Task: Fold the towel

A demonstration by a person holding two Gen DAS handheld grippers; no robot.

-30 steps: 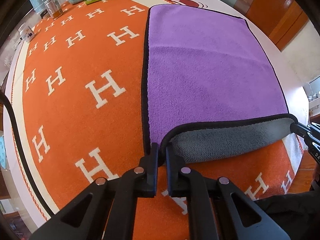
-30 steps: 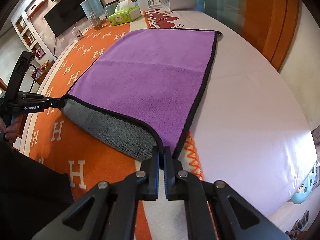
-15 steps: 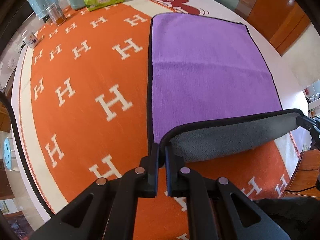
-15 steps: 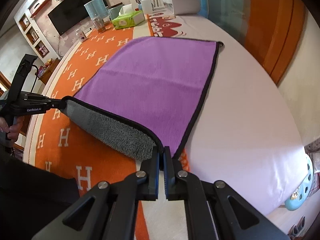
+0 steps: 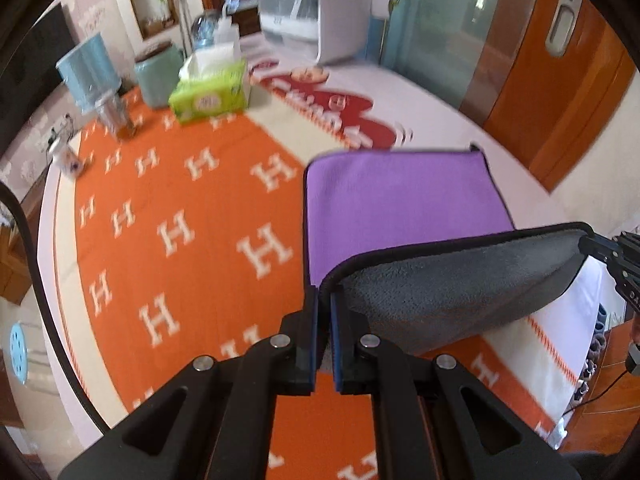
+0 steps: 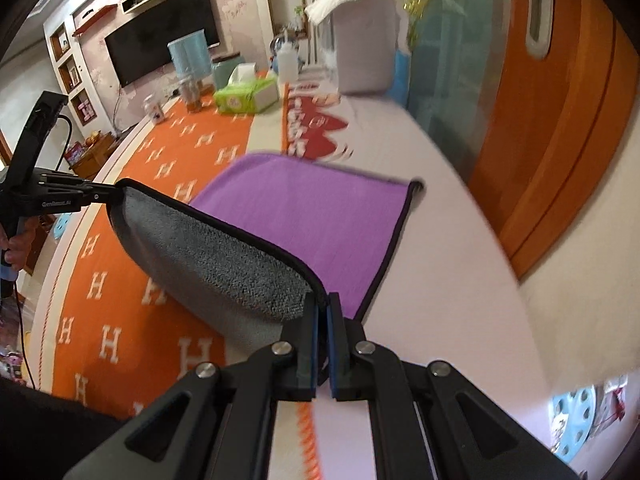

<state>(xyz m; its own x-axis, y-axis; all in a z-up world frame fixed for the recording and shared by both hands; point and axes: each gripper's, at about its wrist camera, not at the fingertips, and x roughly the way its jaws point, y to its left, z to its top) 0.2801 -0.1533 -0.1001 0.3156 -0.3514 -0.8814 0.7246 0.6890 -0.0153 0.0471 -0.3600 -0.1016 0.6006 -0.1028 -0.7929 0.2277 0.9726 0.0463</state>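
Now both grippers, left and right, clamp the towel's near corners, raised above the bench; carry level, land edge on far edge.

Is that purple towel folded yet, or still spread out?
Mid-fold. The left gripper and right gripper hold the towel's near corners raised, grey underside showing; its far part lies flat.

Tissue box and jars crowd far edge.
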